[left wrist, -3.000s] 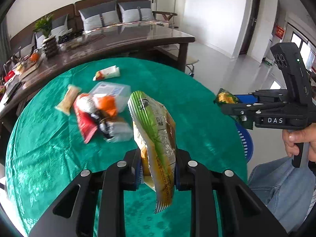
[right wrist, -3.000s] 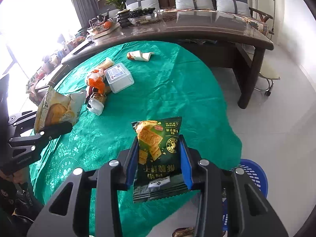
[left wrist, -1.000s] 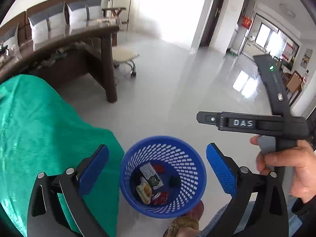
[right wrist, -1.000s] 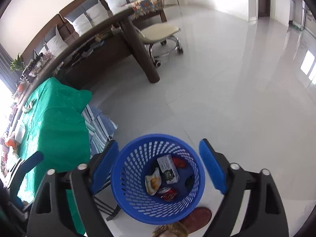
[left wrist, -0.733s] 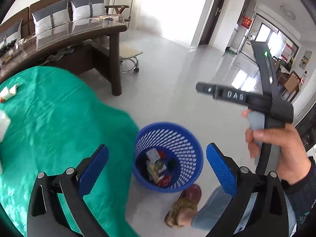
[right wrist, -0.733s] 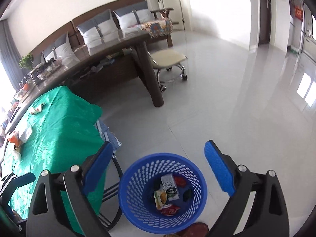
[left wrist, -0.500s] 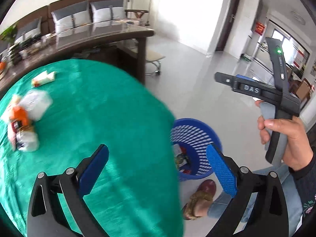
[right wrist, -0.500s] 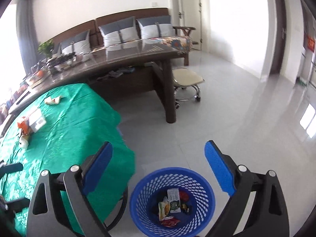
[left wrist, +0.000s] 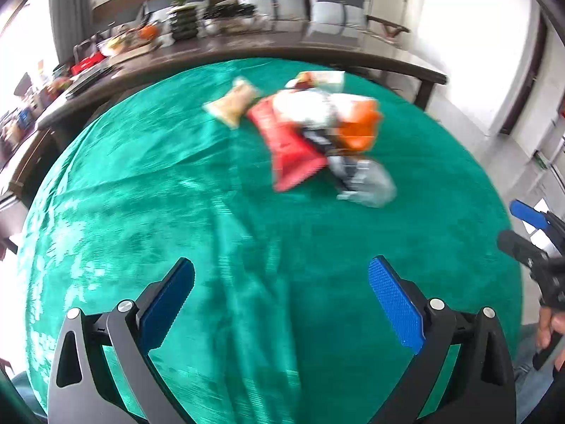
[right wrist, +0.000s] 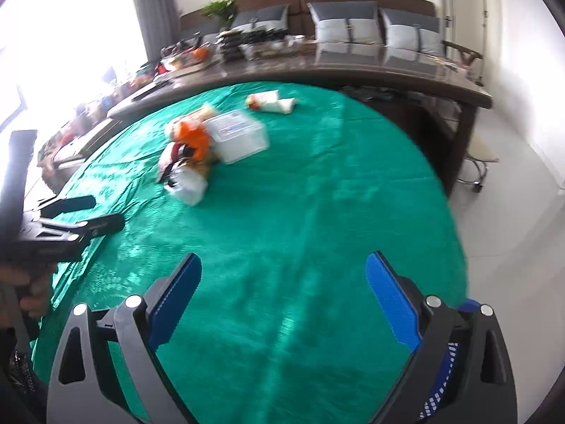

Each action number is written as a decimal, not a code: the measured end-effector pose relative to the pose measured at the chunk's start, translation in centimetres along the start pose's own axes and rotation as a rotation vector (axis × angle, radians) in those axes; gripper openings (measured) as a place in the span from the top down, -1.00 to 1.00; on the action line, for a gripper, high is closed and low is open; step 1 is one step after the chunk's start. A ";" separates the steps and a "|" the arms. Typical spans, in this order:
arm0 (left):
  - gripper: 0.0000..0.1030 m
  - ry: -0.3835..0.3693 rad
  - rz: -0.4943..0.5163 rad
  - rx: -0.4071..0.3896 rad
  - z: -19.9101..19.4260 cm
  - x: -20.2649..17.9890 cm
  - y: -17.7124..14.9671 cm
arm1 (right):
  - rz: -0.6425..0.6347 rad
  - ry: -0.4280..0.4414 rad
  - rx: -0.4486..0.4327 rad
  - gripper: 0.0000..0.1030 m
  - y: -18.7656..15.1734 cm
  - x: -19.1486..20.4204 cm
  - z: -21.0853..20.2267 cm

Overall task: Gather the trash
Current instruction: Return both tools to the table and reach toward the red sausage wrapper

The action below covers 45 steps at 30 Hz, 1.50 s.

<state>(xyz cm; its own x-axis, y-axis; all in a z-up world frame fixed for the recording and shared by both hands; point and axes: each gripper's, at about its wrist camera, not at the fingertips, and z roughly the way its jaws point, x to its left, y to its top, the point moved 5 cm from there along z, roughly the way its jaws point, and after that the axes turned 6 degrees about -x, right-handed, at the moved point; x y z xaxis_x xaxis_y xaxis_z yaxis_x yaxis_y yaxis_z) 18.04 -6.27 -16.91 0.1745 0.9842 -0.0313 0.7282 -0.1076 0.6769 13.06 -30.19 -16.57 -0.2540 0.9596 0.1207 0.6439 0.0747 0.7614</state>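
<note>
A heap of wrappers lies on the far half of the round green table: a red packet, an orange wrapper, a crumpled silver pack and a tan snack pack. In the right wrist view the same heap sits beside a clear plastic box and a white-and-orange wrapper. My left gripper is open and empty over the near part of the cloth. My right gripper is open and empty too. A sliver of the blue basket shows behind the right finger.
A long dark wooden table with a plant, trays and clutter runs behind the green table, with a cushioned sofa at the wall. A rolling stool stands on the white tiled floor at right. A person's hand holds the other gripper.
Three seconds ago each gripper was shut on a snack bag; both then opened over the blue basket, where the bags lie. Both have since swung back from the basket to the green table.
</note>
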 end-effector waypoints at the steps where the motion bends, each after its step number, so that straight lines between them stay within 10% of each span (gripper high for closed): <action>1: -0.90 0.015 -0.007 0.003 0.3 0.8 0.0 | -0.013 0.006 0.011 -0.78 0.2 0.8 0.5; 22: -0.90 0.064 -0.017 0.034 2.0 3.6 -0.5 | -0.129 -0.015 0.116 -0.78 -0.9 4.0 4.4; 34: -0.85 -0.092 -0.088 -0.056 4.4 1.3 7.1 | -0.128 -0.016 0.118 -0.78 -0.9 4.2 4.6; 40: -0.34 -0.114 -0.068 -0.007 7.6 0.7 7.9 | -0.125 -0.014 0.119 -0.78 -0.8 4.2 4.6; 45: 0.52 -0.233 -0.093 0.019 8.2 0.6 7.9 | -0.123 -0.011 0.120 -0.78 -0.8 4.1 4.6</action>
<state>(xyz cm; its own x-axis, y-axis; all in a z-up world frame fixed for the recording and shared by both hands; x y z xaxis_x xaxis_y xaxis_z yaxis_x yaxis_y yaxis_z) 29.34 -7.66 -17.64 0.2523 0.9312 -0.2632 0.7605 -0.0226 0.6489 14.81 -25.03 -19.67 -0.3286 0.9442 0.0239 0.6905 0.2229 0.6881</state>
